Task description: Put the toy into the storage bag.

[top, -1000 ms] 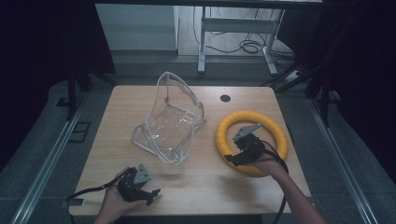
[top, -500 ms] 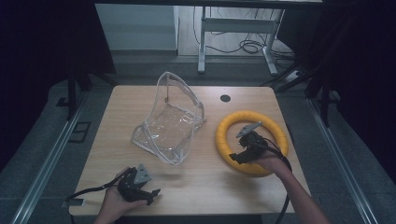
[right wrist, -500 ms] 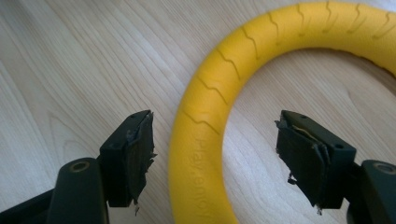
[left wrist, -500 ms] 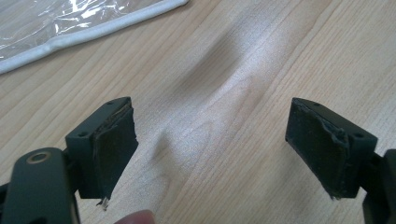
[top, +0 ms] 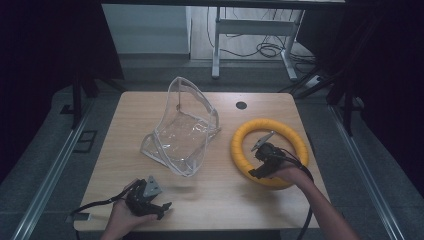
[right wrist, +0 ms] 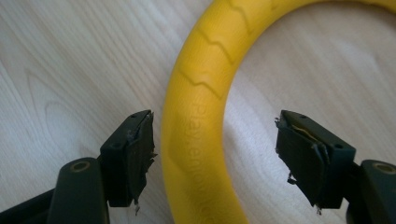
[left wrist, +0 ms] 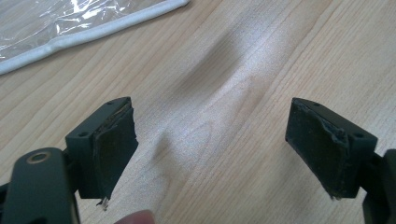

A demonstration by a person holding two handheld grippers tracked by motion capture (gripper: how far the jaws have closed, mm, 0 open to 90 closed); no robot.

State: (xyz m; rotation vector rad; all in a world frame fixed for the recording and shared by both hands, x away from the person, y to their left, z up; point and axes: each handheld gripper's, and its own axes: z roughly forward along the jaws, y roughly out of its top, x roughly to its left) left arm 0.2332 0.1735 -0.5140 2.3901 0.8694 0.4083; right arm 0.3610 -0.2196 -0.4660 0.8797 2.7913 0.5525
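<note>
One yellow ring point(top: 270, 152) is lying flat on the table point(top: 215, 200) at the right of the high view, with no long axis to speak of; its near arc is being covered by the right tool point(top: 256, 172). Seen from the right gripper view, that tool's jaws are standing spread astride the ring's band point(right wrist: 196, 126), pads clear of it, and the ring is running out past the frame edges. At lower left, the left tool point(top: 161, 209) is resting spread over bare wood, beside a clear plastic bag point(top: 182, 127).
</note>
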